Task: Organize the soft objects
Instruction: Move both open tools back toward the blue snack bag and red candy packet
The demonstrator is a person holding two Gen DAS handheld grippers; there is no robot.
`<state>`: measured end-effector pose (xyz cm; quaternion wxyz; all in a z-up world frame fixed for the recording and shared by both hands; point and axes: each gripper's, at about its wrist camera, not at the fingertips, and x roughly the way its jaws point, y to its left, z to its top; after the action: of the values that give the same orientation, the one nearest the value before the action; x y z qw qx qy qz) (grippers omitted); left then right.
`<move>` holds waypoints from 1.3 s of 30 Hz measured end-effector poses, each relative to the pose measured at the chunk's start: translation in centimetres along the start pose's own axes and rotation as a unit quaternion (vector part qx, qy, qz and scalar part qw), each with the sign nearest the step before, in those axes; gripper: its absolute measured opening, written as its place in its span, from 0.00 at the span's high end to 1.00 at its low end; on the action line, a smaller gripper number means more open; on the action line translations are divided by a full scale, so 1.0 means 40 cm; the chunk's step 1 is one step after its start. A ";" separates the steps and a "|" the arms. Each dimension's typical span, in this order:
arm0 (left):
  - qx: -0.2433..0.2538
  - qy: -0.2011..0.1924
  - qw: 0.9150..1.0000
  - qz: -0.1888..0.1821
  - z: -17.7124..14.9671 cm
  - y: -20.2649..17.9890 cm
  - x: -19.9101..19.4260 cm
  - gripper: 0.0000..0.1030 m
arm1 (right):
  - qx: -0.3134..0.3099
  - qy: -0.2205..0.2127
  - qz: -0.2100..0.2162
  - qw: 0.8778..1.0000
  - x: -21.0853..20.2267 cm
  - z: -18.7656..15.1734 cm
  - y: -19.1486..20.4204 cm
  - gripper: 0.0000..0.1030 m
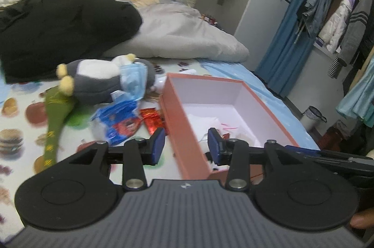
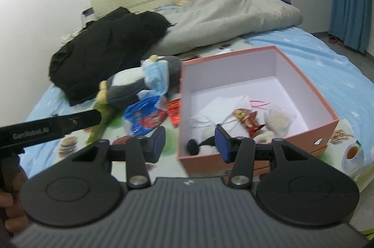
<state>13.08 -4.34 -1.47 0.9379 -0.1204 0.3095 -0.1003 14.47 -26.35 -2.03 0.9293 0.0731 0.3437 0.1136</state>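
A grey and white penguin plush with a blue face mask lies on the bed, left of an open pink box. A green plush lies under its feet. Inside the box are a white plush, a small snack bag, white paper and a black pompom. My left gripper hangs open over the box's near left wall, holding nothing. My right gripper is open and empty over the box's near left corner.
A blue snack packet and a red packet lie between the plush and the box. A black coat and a grey duvet fill the bed's far end. Hanging clothes stand to the right.
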 end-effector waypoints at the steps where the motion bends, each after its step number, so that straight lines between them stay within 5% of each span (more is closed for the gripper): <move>1: -0.001 -0.003 1.000 0.004 -0.011 0.009 -0.018 0.55 | -0.004 0.000 0.004 1.000 -0.009 -0.010 0.015 0.52; 17: -0.028 0.010 0.998 0.058 -0.167 0.118 -0.157 0.52 | -0.035 -0.001 0.032 0.999 -0.063 -0.152 0.152 0.52; 39: -0.030 0.045 0.996 0.075 -0.200 0.184 -0.071 0.52 | -0.069 0.014 0.011 0.997 0.016 -0.218 0.186 0.52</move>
<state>6.83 2.09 -8.26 0.9238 -0.1205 0.3624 -0.0255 8.04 -18.52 -7.41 0.9261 0.0113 0.3470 0.1479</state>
